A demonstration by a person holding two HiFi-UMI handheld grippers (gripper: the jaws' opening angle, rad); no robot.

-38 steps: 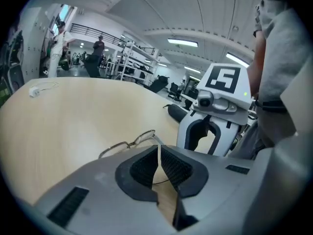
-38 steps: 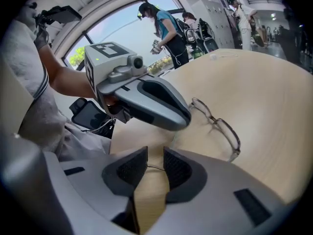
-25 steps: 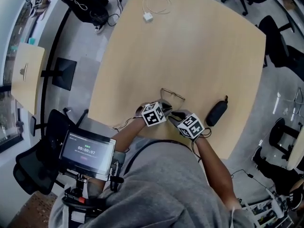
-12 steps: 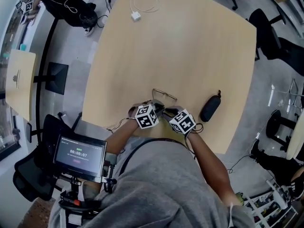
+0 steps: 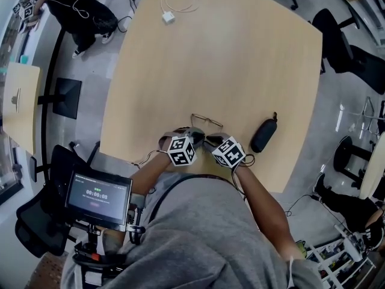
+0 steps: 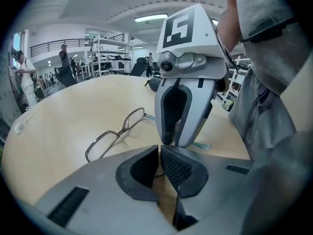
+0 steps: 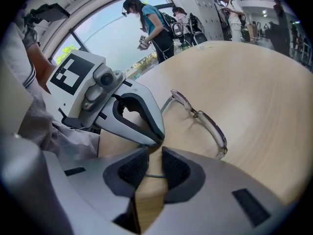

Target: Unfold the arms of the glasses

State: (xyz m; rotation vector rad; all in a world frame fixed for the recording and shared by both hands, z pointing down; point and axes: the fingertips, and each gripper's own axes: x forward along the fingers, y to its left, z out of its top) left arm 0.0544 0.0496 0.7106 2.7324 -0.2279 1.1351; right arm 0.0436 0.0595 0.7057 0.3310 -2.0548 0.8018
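The wire-framed glasses (image 5: 207, 122) are seen lying on the wooden table (image 5: 240, 59), just beyond the tips of both grippers and on the side away from the person. The lens front runs crosswise to the person, so the temple arms are pointed back toward the grippers. A dark glasses case (image 5: 263, 135) is set apart to the right.

The left gripper (image 6: 160, 153) is shown with its jaws pressed together. A thin dark line at their seam is judged to be a temple arm (image 6: 200, 145) caught there, though this cannot be confirmed. The right gripper (image 7: 155, 168) is held tip to tip against the left one. Its jaws are kept narrowly apart, and a thin wire is seen crossing the gap between the pads; whether it is actually gripped cannot be told.

Both grippers are equally near, each on its own side of the frame. The coming swing is judged to depend on the front being held still crosswise.
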